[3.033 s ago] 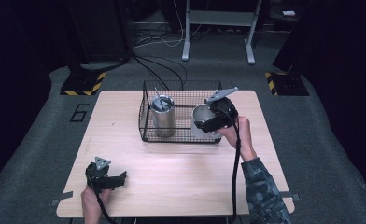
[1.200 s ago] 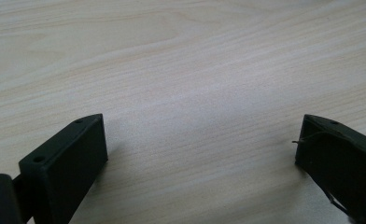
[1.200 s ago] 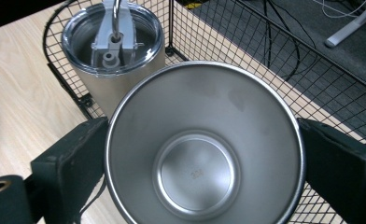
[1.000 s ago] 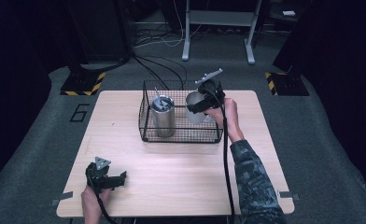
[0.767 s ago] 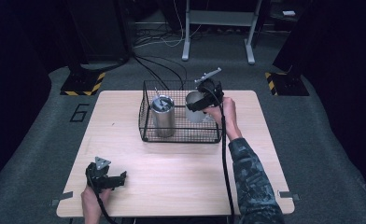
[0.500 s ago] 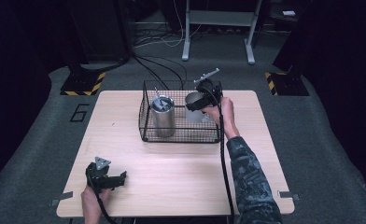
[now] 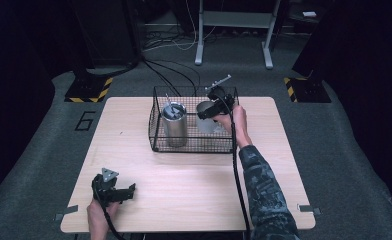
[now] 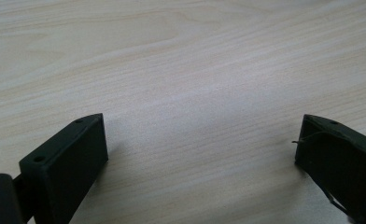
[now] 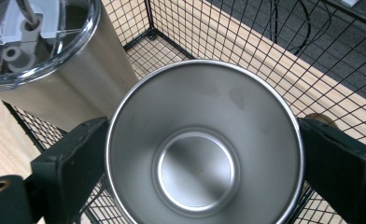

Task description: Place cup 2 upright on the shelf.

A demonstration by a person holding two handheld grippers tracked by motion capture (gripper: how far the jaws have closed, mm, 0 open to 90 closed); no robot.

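Right gripper view has the right claw [image 9: 204,154] clamped on both sides of an open steel cup [image 9: 204,144], upright inside the wire basket [image 9: 246,42] beside a lidded tumbler [image 9: 45,56]. Left claw [image 8: 202,149] rests spread wide on the bare wooden surface [image 8: 195,60], gripping nothing.

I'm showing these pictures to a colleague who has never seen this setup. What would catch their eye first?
Probably the black wire basket at the far middle of the wooden table, where the right gripper holds an open steel cup between its jaws. Beside the cup, inside the basket, stands a taller steel tumbler with a clear lid. Near the table's front left edge, the left gripper rests with its jaws wide apart over bare wood.
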